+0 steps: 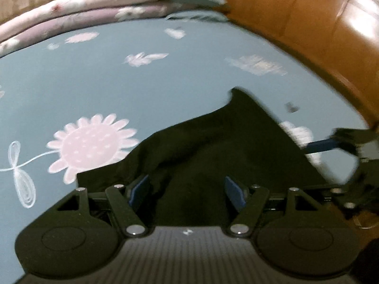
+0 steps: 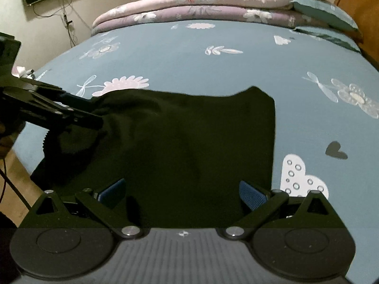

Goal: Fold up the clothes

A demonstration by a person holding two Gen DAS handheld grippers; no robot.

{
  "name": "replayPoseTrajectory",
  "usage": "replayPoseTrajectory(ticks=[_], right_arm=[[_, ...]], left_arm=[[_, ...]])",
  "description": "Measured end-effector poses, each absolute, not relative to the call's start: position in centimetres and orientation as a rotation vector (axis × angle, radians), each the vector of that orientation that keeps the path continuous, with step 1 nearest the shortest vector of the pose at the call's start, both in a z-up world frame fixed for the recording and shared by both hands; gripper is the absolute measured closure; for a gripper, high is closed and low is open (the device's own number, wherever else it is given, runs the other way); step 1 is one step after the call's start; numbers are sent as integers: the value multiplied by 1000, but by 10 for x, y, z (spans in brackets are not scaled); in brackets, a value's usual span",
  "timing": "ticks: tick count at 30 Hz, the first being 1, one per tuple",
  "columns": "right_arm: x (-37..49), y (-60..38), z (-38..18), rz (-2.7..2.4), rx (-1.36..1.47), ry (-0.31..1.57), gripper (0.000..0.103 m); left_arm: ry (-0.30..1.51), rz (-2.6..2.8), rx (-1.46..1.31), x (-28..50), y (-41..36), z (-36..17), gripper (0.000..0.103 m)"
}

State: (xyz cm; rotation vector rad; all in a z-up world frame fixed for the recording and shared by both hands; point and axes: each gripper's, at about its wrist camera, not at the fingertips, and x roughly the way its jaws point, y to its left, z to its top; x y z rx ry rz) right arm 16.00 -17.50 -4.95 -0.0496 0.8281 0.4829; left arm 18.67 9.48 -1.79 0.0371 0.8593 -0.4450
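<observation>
The black garment (image 2: 189,146) lies spread on the bed (image 2: 236,66), on a blue-grey sheet printed with pale flowers. In the right wrist view it fills the space ahead of the right gripper (image 2: 182,194), whose blue-padded fingers (image 2: 252,195) stand wide apart over the cloth's near edge; the fabric runs between them but neither pad presses on it. The garment's far right corner rises into a small peak, and its right edge runs straight back toward the right finger.

The left gripper (image 1: 187,189) also has its fingers (image 1: 139,188) spread wide, with dark cloth lying between and ahead of them and nothing pinched. In the right wrist view that gripper reaches in from the left, its tips at the garment's bunched left corner; whether they touch the cloth cannot be told.

Beyond the fingers, folded pink and mauve quilts (image 2: 201,4) are stacked along the far side of the bed, a teal pillow (image 2: 324,14) beside them to the right. A wooden headboard (image 1: 308,23) curves along the right of the left wrist view, which is blurred.
</observation>
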Motion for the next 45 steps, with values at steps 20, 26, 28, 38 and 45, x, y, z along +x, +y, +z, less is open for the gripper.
replayPoseTrajectory(ticks=[20,26,28,38,45], right_arm=[[162,-94,-20,764,-104,819,0],[161,-78,-50,750,-136,917,0],[160,-76,-46,744,-147,914,0],[167,-53,-41,785,-140,986,0],[163,-51,-36,767,-172,963,0]], left_arm=[[921,-443,-139,205,145,-38,32],[922,-435,-183,208,152,-46,31],[918,-431,-187,208,152,-43,31],[850,-350,-190,201,163,-7,29],[873,-333,-185,190,160,-14,28]])
